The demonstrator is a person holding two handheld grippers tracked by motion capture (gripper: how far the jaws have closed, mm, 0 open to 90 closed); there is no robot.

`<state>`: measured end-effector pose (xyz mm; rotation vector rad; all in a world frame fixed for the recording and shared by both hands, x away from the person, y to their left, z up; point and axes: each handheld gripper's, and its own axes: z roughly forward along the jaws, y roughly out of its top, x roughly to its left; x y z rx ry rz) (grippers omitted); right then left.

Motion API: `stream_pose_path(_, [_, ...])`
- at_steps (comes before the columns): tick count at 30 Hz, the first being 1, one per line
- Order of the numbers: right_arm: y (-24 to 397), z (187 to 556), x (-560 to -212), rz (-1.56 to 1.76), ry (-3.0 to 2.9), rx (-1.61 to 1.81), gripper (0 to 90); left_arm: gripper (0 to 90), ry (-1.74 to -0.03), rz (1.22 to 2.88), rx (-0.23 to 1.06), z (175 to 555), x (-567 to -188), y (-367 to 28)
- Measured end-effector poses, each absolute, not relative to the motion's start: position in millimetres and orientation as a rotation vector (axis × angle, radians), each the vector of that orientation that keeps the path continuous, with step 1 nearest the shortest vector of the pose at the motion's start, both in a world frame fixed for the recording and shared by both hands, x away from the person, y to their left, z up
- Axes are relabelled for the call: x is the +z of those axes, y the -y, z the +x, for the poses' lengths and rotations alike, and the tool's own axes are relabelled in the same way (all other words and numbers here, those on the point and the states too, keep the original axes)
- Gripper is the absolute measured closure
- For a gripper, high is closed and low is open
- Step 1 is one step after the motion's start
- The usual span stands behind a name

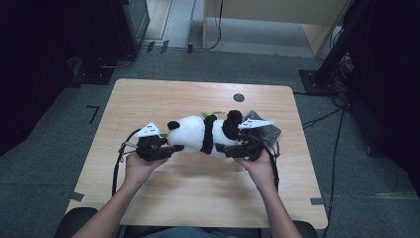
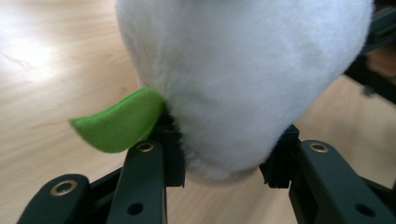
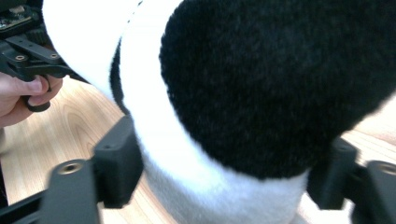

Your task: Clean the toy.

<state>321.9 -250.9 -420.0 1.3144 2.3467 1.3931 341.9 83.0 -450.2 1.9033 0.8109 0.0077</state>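
Note:
A black and white plush panda (image 1: 198, 134) lies lengthwise between my two grippers over the middle of the wooden table (image 1: 198, 193). My left gripper (image 1: 171, 148) is shut on its white end (image 2: 233, 84), and the pads dent the fur on both sides. A green felt leaf (image 2: 116, 123) sticks out beside the left pad. My right gripper (image 1: 227, 148) has its jaws spread wide around the panda's black and white part (image 3: 261, 79). The pads lie along the fur without squeezing it in.
A dark grey crumpled thing (image 1: 270, 130) lies on the table just behind the right gripper. A round cable hole (image 1: 238, 97) sits near the far edge. Black stands and cables surround the table on the floor. The person's left hand (image 3: 23, 98) shows in the right gripper view.

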Motion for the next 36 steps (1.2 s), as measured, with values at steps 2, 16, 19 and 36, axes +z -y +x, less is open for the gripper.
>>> stream_pose_path(2, [255.6,323.5,-422.1,1.308,-2.350,1.429,20.9,61.1,-0.824,1.899,-0.034,343.4,-449.5,-85.7])
stream_pose_path(16, [258.4,318.1,-433.3,1.101,-2.354,1.388,26.8,63.6,-0.929,1.757,-0.038,358.8,-432.7,-124.3])
stream_pose_path(19, [253.1,321.4,-441.8,1.094,-2.363,1.417,25.3,63.6,-0.921,1.729,-0.076,358.3,-431.4,-123.3])
stream_pose_path(36, [239.9,319.6,-442.5,1.198,-2.319,1.353,38.7,40.9,-0.879,1.829,0.054,349.4,-441.8,-102.9])
